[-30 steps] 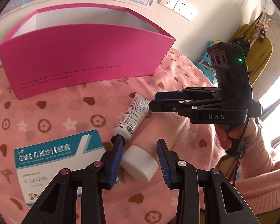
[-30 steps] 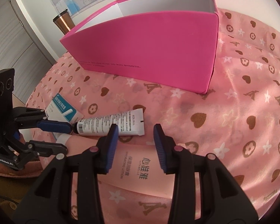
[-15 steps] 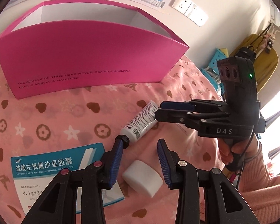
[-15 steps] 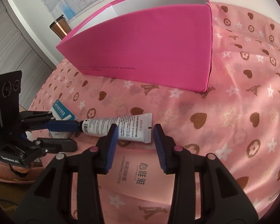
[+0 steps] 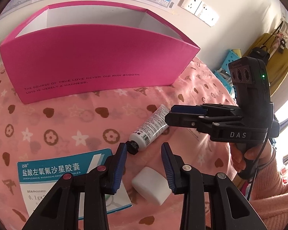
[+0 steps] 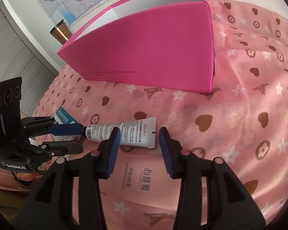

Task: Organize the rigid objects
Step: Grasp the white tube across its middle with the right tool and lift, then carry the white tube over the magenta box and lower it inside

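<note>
Left wrist view, left to right. A teal-and-white carton [image 5: 53, 172] lies flat toward the near left of the cloth [image 5: 48, 122]. The open magenta bin [image 5: 98, 61] stands upright along the far edge, well apart from the small items.

The left gripper [image 5: 145, 153] points down at the cloth. Its jaws are closing with a gap still between them and clamp nothing. A white block [image 5: 151, 186] lies on the cloth under that gap, its right end hidden by the right finger. The tube [image 5: 153, 126] lies near the middle of the cloth, slanting from near left to far right. Its black cap touches the tip of the left finger.

The right gripper [image 5: 170, 114] comes in from the right edge, held by a hand [image 5: 242, 157] in a pink sleeve. Its jaws are opening. In the right wrist view the tube's crimped tail lies between the fingers, with no pad pressing it. A pink lotion box [image 6: 136, 184] lies flat just nearer than the tube, below that gripper. A copper tumbler [image 6: 59, 31] stands beyond the bin's left end.
</note>
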